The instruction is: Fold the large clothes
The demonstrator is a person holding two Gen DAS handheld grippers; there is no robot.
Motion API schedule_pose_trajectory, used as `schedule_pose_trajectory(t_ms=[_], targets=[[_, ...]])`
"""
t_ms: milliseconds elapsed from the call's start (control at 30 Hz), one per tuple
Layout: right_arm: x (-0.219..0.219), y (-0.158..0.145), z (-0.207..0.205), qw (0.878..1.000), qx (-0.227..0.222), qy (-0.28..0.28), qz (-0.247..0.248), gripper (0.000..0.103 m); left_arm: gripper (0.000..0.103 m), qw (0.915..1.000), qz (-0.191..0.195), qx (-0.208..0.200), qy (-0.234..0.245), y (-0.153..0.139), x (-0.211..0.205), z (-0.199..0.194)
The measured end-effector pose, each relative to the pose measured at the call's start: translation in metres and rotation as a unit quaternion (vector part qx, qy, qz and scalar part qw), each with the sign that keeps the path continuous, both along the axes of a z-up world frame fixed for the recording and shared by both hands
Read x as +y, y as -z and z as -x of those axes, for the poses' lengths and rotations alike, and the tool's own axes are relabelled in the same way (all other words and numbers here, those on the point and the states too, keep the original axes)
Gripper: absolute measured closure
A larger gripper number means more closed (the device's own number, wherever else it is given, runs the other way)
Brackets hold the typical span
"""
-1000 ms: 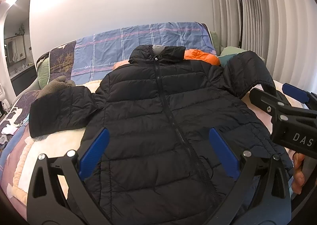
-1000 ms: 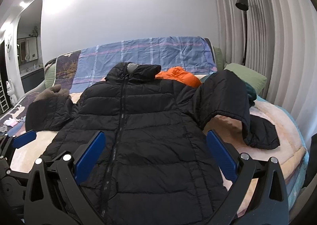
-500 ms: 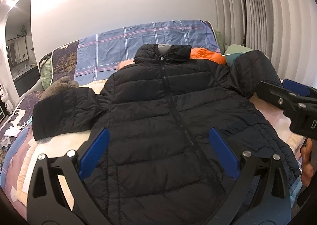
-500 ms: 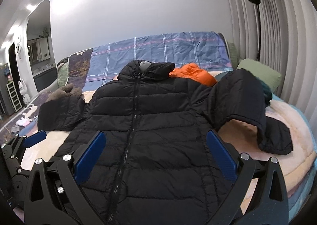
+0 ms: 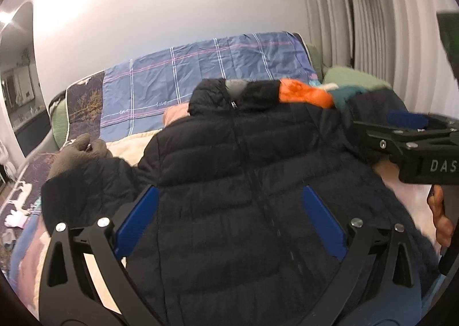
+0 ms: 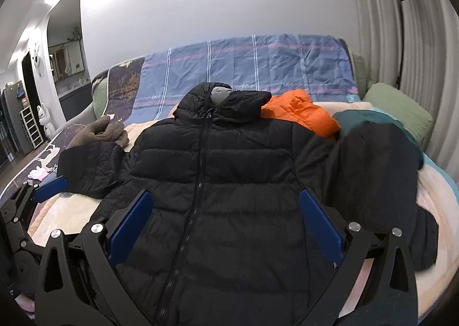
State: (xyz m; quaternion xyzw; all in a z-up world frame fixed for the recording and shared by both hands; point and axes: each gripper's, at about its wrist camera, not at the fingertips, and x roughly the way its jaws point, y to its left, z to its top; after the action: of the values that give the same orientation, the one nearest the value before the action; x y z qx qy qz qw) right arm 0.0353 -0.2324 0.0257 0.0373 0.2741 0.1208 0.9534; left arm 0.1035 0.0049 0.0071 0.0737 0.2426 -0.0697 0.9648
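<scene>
I judge folding not begun: black puffer jacket (image 6: 212, 182) lies flat, zipped, sleeves out; my left gripper (image 5: 229, 222) and right gripper (image 6: 223, 225) gape wide, empty.

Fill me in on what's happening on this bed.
A person with a claw in each hand is about to fold a black puffer jacket spread front-up and zipped on the bed. The left claw and right claw are both open above its lower half, gripping nothing. One sleeve lies straight out to the side; the other sleeve is bent. No fold is made yet. An orange garment lies by the collar.
</scene>
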Motion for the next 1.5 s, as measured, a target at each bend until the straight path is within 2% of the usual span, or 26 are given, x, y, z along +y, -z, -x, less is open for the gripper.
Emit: schedule_pose_trajectory(t_ms=[67, 200, 300, 367, 433, 500, 567, 600, 700, 733, 767, 800, 833, 867, 900, 967, 1000, 1100, 1200, 1233, 1300, 1333, 1367, 1400, 1467, 1500], targets=[[-0.004, -0.006, -0.027, 1.000, 0.018, 0.012, -0.002, 0.001, 0.021, 0.9999, 0.009, 0.005, -0.003, -0.007, 0.006, -0.028], [-0.019, -0.019, -0.102, 0.998, 0.048, 0.022, -0.046, 0.014, 0.025, 0.9995, 0.016, 0.026, -0.013, -0.026, 0.020, -0.118], [-0.025, -0.023, -0.166, 0.993, 0.085, 0.014, -0.084, 0.015, 0.025, 0.9961, 0.063, 0.061, 0.000, -0.035, 0.036, -0.192], [-0.029, -0.019, -0.214, 0.985, 0.124, 0.005, -0.119, 0.015, 0.020, 0.9914, 0.095, 0.088, 0.016, -0.037, 0.047, -0.249], [-0.037, -0.006, -0.265, 0.971, 0.169, 0.005, -0.171, 0.015, 0.011, 0.9902, 0.099, 0.098, 0.008, -0.035, 0.052, -0.289], [-0.043, 0.013, -0.309, 0.952, 0.215, 0.007, -0.217, 0.015, 0.008, 0.9889, 0.102, 0.107, -0.013, -0.028, 0.060, -0.331], [-0.048, 0.030, -0.342, 0.936, 0.238, 0.006, -0.260, 0.015, 0.005, 0.9812, 0.136, 0.136, -0.014, -0.019, 0.067, -0.366], [-0.048, 0.035, -0.354, 0.930, 0.241, 0.000, -0.278, 0.015, 0.005, 0.9731, 0.170, 0.155, -0.009, -0.010, 0.073, -0.385], [-0.051, 0.038, -0.380, 0.918, 0.227, -0.009, -0.326, 0.016, 0.005, 0.9563, 0.230, 0.180, 0.003, 0.008, 0.077, -0.420], [-0.049, 0.037, -0.386, 0.916, 0.223, -0.016, -0.332, 0.020, 0.007, 0.9536, 0.238, 0.184, 0.013, 0.011, 0.074, -0.426], [-0.047, 0.036, -0.391, 0.916, 0.218, -0.028, -0.334, 0.034, 0.010, 0.9508, 0.244, 0.188, 0.035, 0.014, 0.068, -0.431], [-0.042, 0.033, -0.397, 0.920, 0.209, -0.047, -0.329, 0.057, 0.025, 0.9505, 0.244, 0.185, 0.052, 0.015, 0.063, -0.432], [-0.038, 0.030, -0.399, 0.924, 0.199, -0.057, -0.322, 0.066, 0.051, 0.9517, 0.237, 0.180, 0.076, 0.015, 0.055, -0.432], [-0.035, 0.027, -0.399, 0.928, 0.186, -0.065, -0.317, 0.080, 0.064, 0.9529, 0.228, 0.176, 0.096, 0.013, 0.046, -0.430], [-0.032, 0.021, -0.395, 0.929, 0.168, -0.079, -0.320, 0.088, 0.068, 0.9541, 0.222, 0.169, 0.109, 0.011, 0.041, -0.424], [-0.032, 0.014, -0.387, 0.929, 0.138, -0.099, -0.329, 0.091, 0.072, 0.9589, 0.207, 0.141, 0.132, 0.000, 0.034, -0.409], [-0.032, 0.005, -0.378, 0.930, 0.114, -0.112, -0.332, 0.091, 0.073, 0.9614, 0.203, 0.126, 0.137, -0.007, 0.034, -0.399], [-0.030, -0.025, -0.348, 0.935, 0.060, -0.152, -0.315, 0.092, 0.073, 0.9607, 0.210, 0.097, 0.154, -0.029, 0.042, -0.363], [-0.022, -0.059, -0.306, 0.948, 0.012, -0.190, -0.256, 0.092, 0.072, 0.9638, 0.200, 0.066, 0.163, -0.049, 0.049, -0.325], [-0.019, -0.068, -0.290, 0.952, -0.001, -0.202, -0.229, 0.092, 0.069, 0.9640, 0.198, 0.058, 0.167, -0.053, 0.054, -0.312], [-0.012, -0.081, -0.248, 0.957, -0.018, -0.228, -0.177, 0.090, 0.056, 0.9668, 0.189, 0.032, 0.169, -0.062, 0.062, -0.275], [-0.009, -0.084, -0.227, 0.960, -0.023, -0.236, -0.146, 0.089, 0.045, 0.9676, 0.186, 0.023, 0.169, -0.062, 0.066, -0.261], [-0.006, -0.082, -0.208, 0.963, -0.028, -0.239, -0.123, 0.085, 0.035, 0.9700, 0.177, 0.011, 0.166, -0.063, 0.071, -0.236], [-0.003, -0.078, -0.184, 0.965, -0.033, -0.246, -0.085, 0.071, 0.032, 0.9704, 0.175, 0.005, 0.167, -0.061, 0.077, -0.220], [-0.004, -0.067, -0.149, 0.967, -0.041, -0.248, -0.038, 0.052, 0.025, 0.9691, 0.171, -0.003, 0.178, -0.053, 0.087, -0.175], [-0.006, -0.058, -0.126, 0.967, -0.043, -0.249, -0.013, 0.051, 0.024, 0.9687, 0.170, -0.004, 0.181, -0.049, 0.090, -0.161]])
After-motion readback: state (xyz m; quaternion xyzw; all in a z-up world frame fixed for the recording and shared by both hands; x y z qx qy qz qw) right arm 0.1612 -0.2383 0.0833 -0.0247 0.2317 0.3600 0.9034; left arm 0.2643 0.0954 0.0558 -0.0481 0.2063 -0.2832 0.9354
